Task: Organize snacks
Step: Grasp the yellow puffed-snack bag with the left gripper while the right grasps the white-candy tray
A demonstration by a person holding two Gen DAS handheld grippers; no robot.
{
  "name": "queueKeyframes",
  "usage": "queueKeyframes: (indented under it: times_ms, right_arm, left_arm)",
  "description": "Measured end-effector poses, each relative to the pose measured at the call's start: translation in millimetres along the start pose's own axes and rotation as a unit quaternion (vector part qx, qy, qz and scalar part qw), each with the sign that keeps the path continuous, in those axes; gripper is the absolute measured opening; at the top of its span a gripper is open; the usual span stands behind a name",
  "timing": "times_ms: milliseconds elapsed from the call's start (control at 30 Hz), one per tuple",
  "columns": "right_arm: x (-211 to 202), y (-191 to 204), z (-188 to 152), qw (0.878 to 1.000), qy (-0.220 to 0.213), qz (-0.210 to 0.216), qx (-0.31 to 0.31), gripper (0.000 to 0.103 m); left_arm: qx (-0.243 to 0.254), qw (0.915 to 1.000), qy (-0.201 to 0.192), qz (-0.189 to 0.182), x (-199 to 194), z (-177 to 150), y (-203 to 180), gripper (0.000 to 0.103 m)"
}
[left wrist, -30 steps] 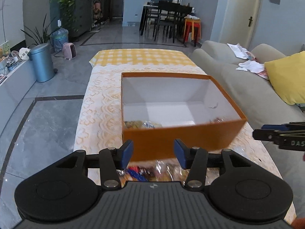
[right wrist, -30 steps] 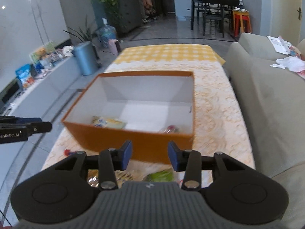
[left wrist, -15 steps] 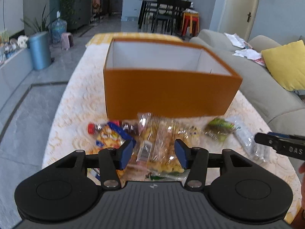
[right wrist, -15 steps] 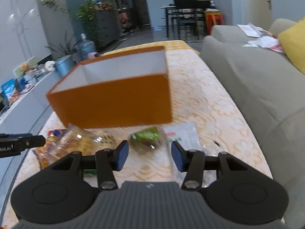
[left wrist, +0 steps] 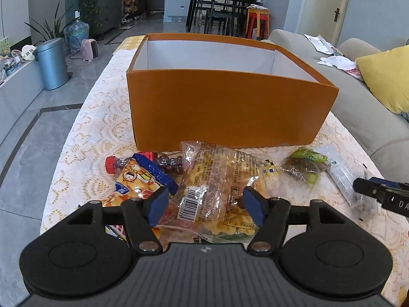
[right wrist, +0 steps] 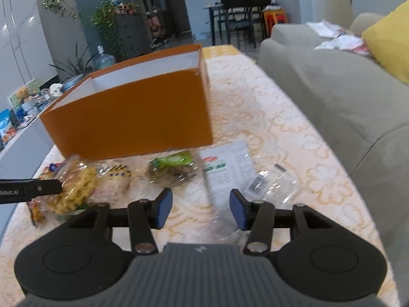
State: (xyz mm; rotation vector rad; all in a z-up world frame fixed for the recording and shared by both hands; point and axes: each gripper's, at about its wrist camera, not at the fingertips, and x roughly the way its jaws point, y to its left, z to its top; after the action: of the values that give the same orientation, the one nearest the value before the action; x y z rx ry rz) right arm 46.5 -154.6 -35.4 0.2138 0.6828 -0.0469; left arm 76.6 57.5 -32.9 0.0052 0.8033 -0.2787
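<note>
To my right I see a grey sofa (left wrist: 363,107) with a yellow cushion (left wrist: 386,76) and scattered papers (left wrist: 332,60). On the floor at far left stands a blue bin (left wrist: 52,64), with a pink heater (left wrist: 90,49) near it. Dark dining chairs (left wrist: 225,10) sit far back.

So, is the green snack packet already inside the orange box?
No, the green snack packet lies on the lace tablecloth in front of the orange box, outside its front wall.

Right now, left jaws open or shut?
Open. The left gripper has just been opening; its jaws straddle the clear bag of yellow snacks with gaps on both sides, not pressing.
</note>
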Motion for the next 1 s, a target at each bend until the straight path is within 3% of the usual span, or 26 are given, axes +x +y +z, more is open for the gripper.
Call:
queueKeyframes:
  times_ms: [333,533,633,1000]
  right_arm:
    - [10,-16,-1,0.999,0.005,-0.043,0.029,0.051]
    - [5,-23,-2,0.997,0.005,-0.065,0.043,0.051]
    - [6,-27,-2,0.996,0.011,-0.078,0.045,0.051]
    - [6,-41,-8,0.992,0.022,-0.07,0.102,0.055]
  left_arm:
    - [-0.02,0.9992,0.019,-0.029,11,-1,-1,0.098]
    - [-0.046,0.9953,0.053,-0.067,22,-4,1,0.099]
    - [-0.043,0.9956,0.043,-0.071,19,-9,-4,0.09]
    - [0.024,0.9993,-0.02,-0.022,-9,-15,-31,0.065]
